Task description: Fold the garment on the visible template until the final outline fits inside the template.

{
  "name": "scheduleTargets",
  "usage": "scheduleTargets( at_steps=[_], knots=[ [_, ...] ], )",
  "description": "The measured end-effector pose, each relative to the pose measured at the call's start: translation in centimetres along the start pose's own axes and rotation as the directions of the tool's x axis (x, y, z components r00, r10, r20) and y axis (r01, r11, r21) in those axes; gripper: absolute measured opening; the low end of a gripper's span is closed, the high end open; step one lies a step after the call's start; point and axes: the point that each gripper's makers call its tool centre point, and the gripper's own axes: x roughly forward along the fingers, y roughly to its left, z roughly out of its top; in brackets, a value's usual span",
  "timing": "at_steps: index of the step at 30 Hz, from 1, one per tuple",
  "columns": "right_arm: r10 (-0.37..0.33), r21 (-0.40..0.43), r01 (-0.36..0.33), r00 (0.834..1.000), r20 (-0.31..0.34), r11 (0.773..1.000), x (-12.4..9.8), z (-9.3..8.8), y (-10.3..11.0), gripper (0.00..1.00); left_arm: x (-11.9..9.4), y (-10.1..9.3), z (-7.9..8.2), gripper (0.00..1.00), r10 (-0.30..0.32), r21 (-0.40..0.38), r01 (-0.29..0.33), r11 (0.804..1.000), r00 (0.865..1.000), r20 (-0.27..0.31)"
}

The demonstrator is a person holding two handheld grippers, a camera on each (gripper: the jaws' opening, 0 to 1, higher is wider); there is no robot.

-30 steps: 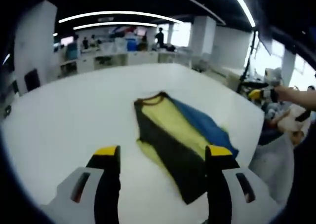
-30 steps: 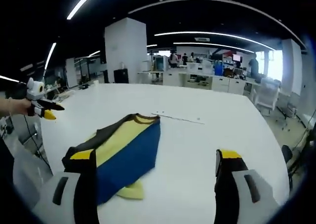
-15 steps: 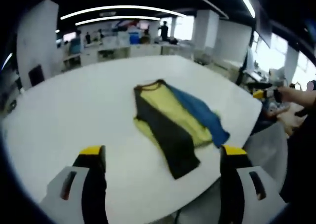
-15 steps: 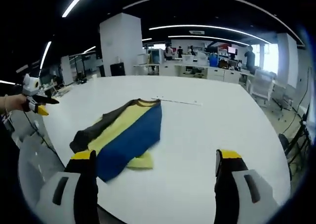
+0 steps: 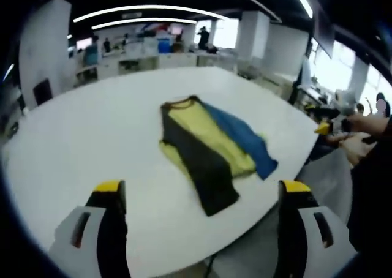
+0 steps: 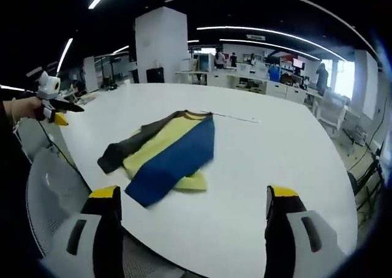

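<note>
The garment [image 5: 211, 146] lies flat on the white table [image 5: 73, 137], folded lengthwise into black, yellow and blue bands with the collar at the far end. My left gripper [image 5: 202, 191] hovers open, back from the table's near edge, with nothing between its jaws. From the other side the garment [image 6: 168, 152] shows blue nearest, then yellow, then black. My right gripper [image 6: 193, 195] is open too, held off the table [image 6: 275, 149], also empty. A thin dark line [image 6: 236, 117] runs on the tabletop just beyond the collar. A hand holds the right gripper [image 5: 327, 126] at the right; the left gripper [image 6: 54, 109] appears far left.
A grey mesh chair [image 6: 46, 192] stands by the table's near edge. Office desks [image 5: 153, 60], white pillars [image 6: 160, 51] and distant people fill the background beyond the table.
Both cameras have drawn back from the table, so the garment looks smaller and the table edge now shows. The garment itself has not moved, and both grippers stay open.
</note>
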Motion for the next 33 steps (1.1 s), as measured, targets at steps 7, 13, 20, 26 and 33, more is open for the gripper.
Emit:
scheduleTargets(
  at_steps=[7,13,20,26,33],
  knots=[
    [0.045,-0.043,-0.046,0.999,-0.028,0.998,1.0,-0.3,1.8,0.92,0.0,0.1,0.1,0.99,-0.002,0.003,0.002,1.0,1.0,0.001],
    [0.099,-0.083,-0.104,0.994,-0.055,0.991,2.0,-0.2,3.7,0.83,0.0,0.0,-0.4,0.99,-0.009,-0.002,0.009,1.0,1.0,-0.009],
    [0.182,-0.125,-0.192,0.979,-0.088,0.973,4.2,-0.2,6.6,0.7,-0.5,-0.2,-1.4,0.99,-0.015,-0.017,0.014,1.0,1.0,-0.021],
    [0.251,-0.176,-0.277,0.955,-0.156,0.944,6.6,-1.2,9.4,0.6,-1.3,0.5,-2.7,0.99,-0.005,-0.035,0.004,0.999,0.999,-0.039],
    [0.307,-0.175,-0.343,0.929,-0.205,0.923,8.8,-2.4,11.8,0.47,-1.9,1.4,-3.4,0.99,0.002,-0.053,-0.004,0.999,0.999,-0.047]
  ],
)
